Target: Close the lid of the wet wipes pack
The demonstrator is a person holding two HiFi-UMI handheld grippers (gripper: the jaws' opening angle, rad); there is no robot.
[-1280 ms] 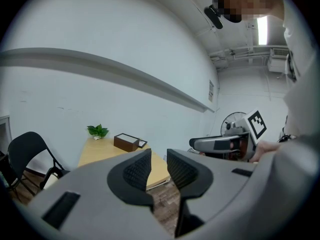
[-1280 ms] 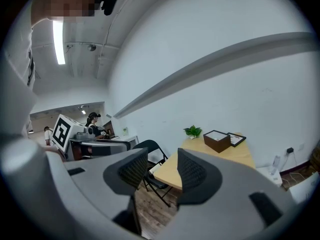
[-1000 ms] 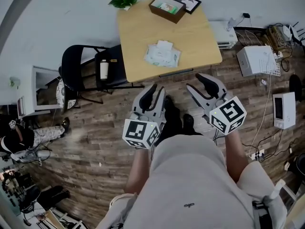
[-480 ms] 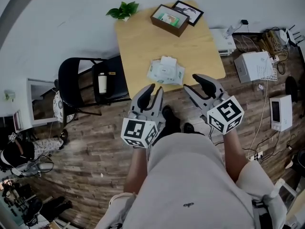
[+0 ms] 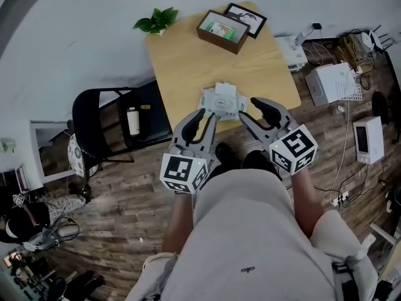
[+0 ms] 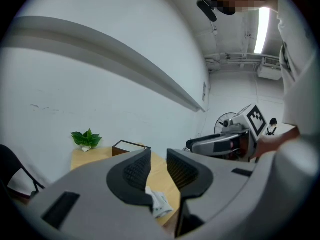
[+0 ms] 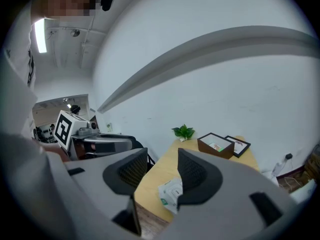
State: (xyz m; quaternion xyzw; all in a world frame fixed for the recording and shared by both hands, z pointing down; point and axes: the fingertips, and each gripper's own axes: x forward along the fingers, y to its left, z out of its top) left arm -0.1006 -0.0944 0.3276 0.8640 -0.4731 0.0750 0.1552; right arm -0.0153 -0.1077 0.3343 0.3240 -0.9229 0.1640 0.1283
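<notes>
Grey jaws stand apart and empty on both your left gripper (image 5: 202,116) and right gripper (image 5: 255,107). Just beyond their tips lies the wet wipes pack (image 5: 222,100), lid seemingly up, near the wooden table's (image 5: 182,49) front edge. You have stepped closer, so the lid now looks reachable.

We are finding no words or numbers clear enough to read. The wet wipes pack (image 5: 220,100) is showing print too small to make out. The cubes on the left gripper (image 5: 207,116) and right gripper (image 5: 250,108) are showing only black-and-white square markers. The brown box (image 5: 219,26) is showing just a green-and-white patch.
</notes>
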